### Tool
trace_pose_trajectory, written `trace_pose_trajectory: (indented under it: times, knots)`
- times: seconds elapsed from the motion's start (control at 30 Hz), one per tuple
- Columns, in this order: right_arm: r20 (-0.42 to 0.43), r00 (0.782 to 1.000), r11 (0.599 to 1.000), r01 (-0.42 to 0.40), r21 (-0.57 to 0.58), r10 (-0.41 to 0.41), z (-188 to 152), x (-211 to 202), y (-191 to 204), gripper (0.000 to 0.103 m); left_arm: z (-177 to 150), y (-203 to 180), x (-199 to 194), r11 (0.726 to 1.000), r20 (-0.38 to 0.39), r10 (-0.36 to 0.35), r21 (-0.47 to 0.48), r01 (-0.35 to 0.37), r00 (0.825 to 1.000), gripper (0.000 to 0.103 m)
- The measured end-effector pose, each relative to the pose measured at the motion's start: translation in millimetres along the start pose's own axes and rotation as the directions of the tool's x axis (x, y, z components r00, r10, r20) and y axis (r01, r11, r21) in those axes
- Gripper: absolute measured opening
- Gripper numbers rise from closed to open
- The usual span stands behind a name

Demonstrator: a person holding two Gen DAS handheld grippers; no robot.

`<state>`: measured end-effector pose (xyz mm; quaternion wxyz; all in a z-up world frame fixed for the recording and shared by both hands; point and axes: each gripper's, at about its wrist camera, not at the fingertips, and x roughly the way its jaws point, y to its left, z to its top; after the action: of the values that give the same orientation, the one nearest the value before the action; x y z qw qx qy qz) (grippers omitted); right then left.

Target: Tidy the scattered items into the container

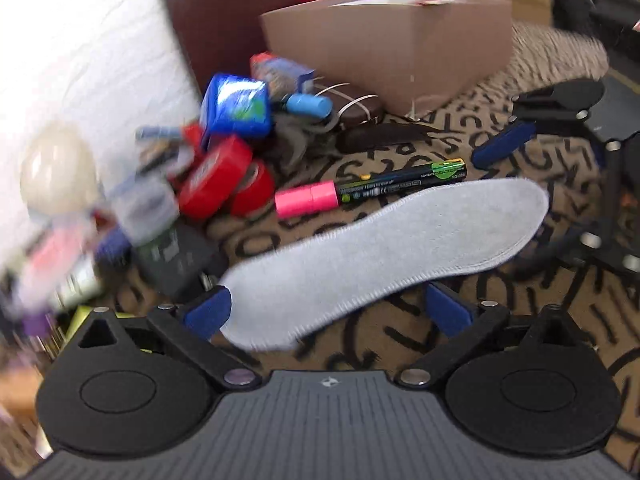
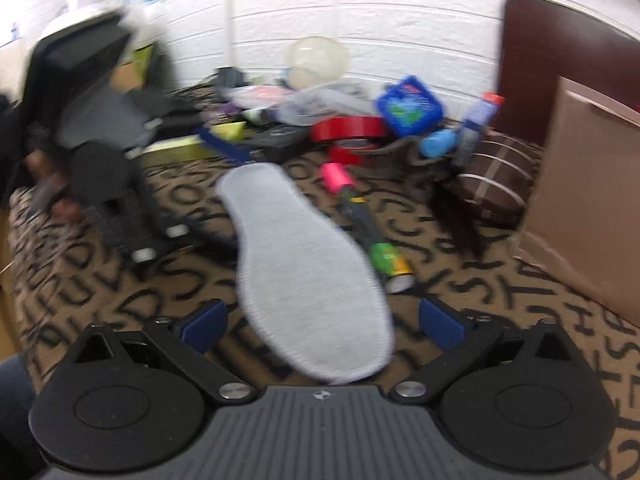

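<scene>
A grey felt insole lies flat on the letter-patterned cloth. One end sits between the wide-open fingers of my left gripper, and the pads do not press on it. The other end lies between the spread fingers of my right gripper, also open and gripping nothing. Each gripper shows in the other's view: the right gripper at the right edge, the left gripper blurred at the left. A brown cardboard box stands at the back; its inside is hidden.
A marker with a pink cap lies just beyond the insole. Behind it is a heap: red tape rolls, a blue packet, a blue cylinder, a pale round bowl. A striped brown pouch sits by the box.
</scene>
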<state>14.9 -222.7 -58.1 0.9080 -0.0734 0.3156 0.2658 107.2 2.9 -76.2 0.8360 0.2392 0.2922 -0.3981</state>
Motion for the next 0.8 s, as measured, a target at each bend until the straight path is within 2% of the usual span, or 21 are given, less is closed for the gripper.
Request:
trace_pose_trajectory:
  times: [0.07, 0.13, 0.2, 0.3, 0.37, 0.67, 0.8]
  knots:
    - [0.006, 0.999, 0.998, 0.053, 0.031, -0.053, 3, 4, -9, 0.103, -4, -2, -2, 0.999, 0.011, 0.003, -0.036, -0.002, 1.0, 0.103]
    - [0.015, 0.995, 0.993, 0.1, 0.069, -0.102, 4, 5, -19, 0.103, -8, -10, -7, 0.999, 0.015, -0.012, -0.03, 0.012, 1.0, 0.103]
    - [0.017, 0.997, 0.993, 0.069, 0.093, -0.071, 3, 5, -26, 0.103, -11, -17, -12, 1.0, 0.023, -0.014, 0.013, 0.014, 1.0, 0.103]
    - [0.034, 0.999, 0.997, -0.004, 0.074, 0.001, 2, 1, -29, 0.103, -12, -17, -18, 0.996, 0.055, 0.064, 0.063, -0.068, 0.996, 0.103]
    - [0.02, 1.0, 0.999, -0.018, 0.046, 0.017, 3, 3, -28, 0.103, -10, -8, -12, 0.995, 0.044, 0.081, 0.062, -0.083, 0.996, 0.103]
    - [-0.027, 0.999, 0.999, -0.032, -0.025, 0.031, 14, 21, -20, 0.103, 0, 16, 4, 0.998, 0.003, -0.023, -0.062, 0.023, 1.0, 0.103]
    - [-0.029, 0.999, 0.998, -0.047, -0.036, 0.046, 15, 23, -20, 0.103, 2, 13, 7, 0.996, 0.01, -0.025, -0.081, 0.026, 1.0, 0.103]
